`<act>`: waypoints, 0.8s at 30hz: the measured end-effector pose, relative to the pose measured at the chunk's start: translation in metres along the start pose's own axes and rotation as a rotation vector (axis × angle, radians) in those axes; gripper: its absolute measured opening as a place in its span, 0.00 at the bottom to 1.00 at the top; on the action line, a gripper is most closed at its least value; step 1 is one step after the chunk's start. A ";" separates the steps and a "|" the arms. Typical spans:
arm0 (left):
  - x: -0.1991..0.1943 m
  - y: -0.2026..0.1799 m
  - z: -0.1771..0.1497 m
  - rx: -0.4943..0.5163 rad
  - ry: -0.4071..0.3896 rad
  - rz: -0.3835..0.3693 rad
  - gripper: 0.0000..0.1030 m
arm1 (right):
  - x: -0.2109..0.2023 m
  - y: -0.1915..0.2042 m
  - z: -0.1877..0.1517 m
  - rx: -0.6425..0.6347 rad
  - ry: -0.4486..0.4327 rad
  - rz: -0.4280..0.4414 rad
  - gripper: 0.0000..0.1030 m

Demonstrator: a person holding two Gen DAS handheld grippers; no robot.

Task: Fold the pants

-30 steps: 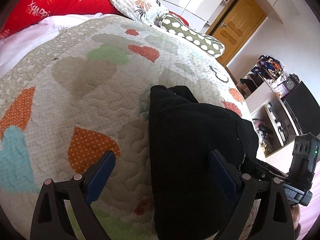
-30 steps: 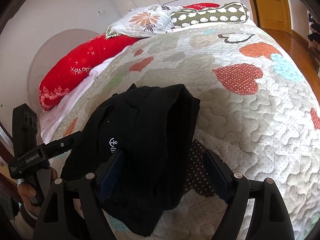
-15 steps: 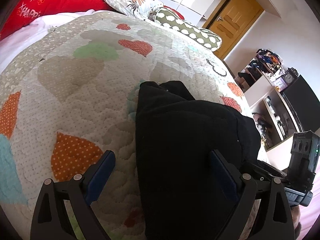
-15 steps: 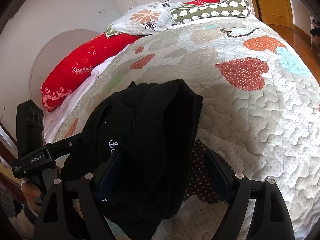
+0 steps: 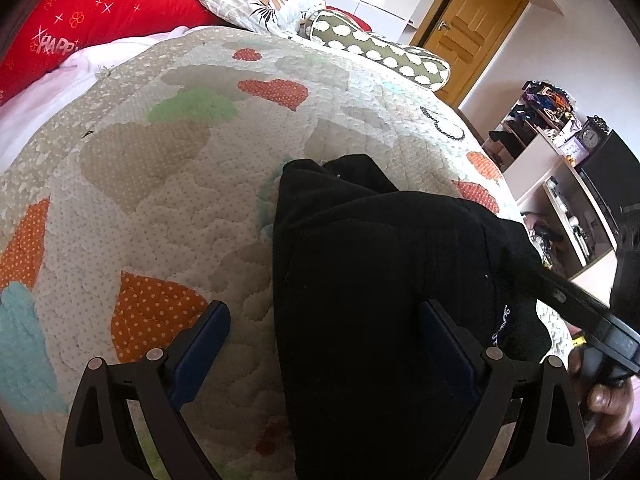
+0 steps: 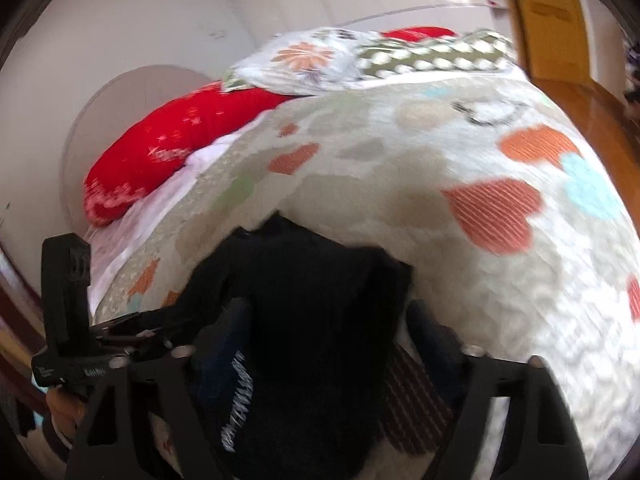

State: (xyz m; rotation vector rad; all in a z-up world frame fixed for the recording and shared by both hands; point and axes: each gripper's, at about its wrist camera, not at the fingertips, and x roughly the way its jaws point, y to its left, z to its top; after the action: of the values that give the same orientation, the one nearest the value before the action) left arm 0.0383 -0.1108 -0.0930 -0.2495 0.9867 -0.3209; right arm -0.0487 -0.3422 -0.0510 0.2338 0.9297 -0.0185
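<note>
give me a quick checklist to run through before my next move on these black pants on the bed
1. Pants lying on the quilt, not hanging off: ok, a folded bundle.
2. Left gripper open: ok, jaws spread, the pants' left edge between them.
3. Right gripper open: ok, jaws wide, nothing clamped.
4. Fold edges lined up: not ok, the far end looks bunched and uneven.
5. Right wrist view sharp enough to aim: not ok, it is motion-blurred.
6. Near end of the pants flat: cannot tell, the gripper bodies hide it.
</note>
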 end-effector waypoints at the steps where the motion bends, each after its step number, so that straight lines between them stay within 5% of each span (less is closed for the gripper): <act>1: 0.000 0.000 0.000 -0.001 0.002 0.000 0.93 | 0.008 0.006 0.003 -0.034 0.027 0.032 0.27; 5: -0.003 -0.001 0.000 0.011 0.010 0.006 0.93 | 0.005 0.029 0.000 -0.135 0.022 0.010 0.18; 11: -0.021 -0.007 -0.006 0.052 -0.027 -0.055 0.93 | -0.042 0.025 -0.005 -0.104 -0.053 0.039 0.11; 15: -0.010 -0.011 -0.013 0.072 0.016 -0.048 0.93 | -0.021 -0.002 -0.017 -0.056 0.023 -0.067 0.11; 24: -0.004 -0.024 -0.025 0.120 0.023 -0.042 0.93 | -0.021 -0.019 -0.024 -0.002 0.068 -0.088 0.22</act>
State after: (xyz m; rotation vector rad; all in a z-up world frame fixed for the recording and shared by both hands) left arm 0.0115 -0.1327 -0.0945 -0.1573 0.9815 -0.4205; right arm -0.0823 -0.3575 -0.0512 0.1926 1.0073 -0.0909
